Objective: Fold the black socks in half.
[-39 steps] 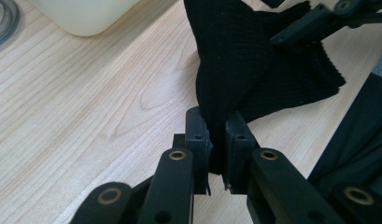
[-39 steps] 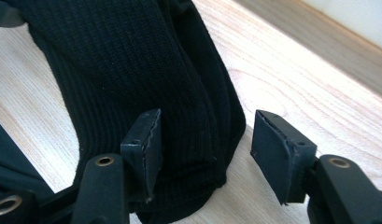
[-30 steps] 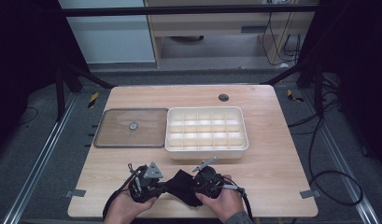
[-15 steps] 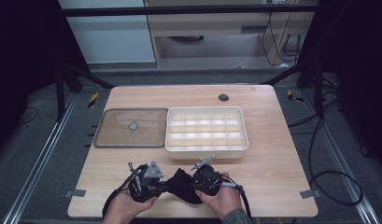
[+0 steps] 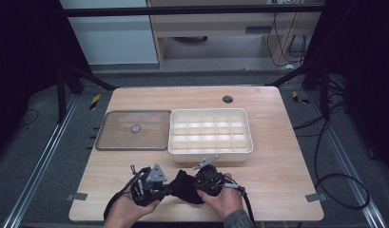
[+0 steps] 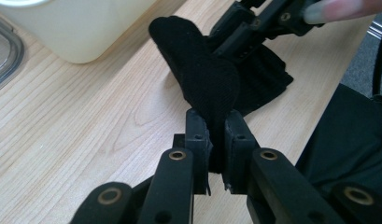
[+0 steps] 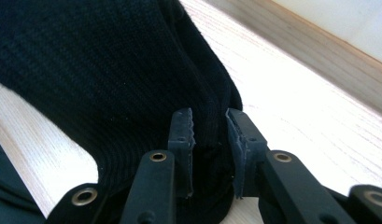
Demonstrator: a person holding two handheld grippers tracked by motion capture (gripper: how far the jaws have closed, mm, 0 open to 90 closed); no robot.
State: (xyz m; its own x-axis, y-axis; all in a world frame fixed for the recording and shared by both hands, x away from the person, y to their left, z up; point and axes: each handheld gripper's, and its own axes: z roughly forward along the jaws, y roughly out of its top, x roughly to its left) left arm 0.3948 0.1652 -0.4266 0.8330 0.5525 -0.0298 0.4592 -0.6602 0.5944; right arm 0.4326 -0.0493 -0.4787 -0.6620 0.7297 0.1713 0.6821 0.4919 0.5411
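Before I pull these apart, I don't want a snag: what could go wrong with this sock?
1. Both tools, left and right, pinch only thin folds of the black knitted sock, so an edge could slip out.
2. The cream plastic divided tray sits close ahead; a swing forward could bump it.

- A light wooden table (image 5: 277,142) stands on grey floor, with a small dark round fitting (image 5: 227,99) near its far edge.
- A cream divided tray (image 5: 210,149) sits at the middle; just beside it, to the left, lies a flat clear lid (image 5: 116,137) with a small round knob.
- At the near edge, two hands hold the left gripper (image 5: 156,186) and the right gripper (image 5: 204,179) – facing each other.
- Between them is a bunched black cloth (image 5: 186,186), touching both grippers – whether the fingers pinch it can't be told from here.
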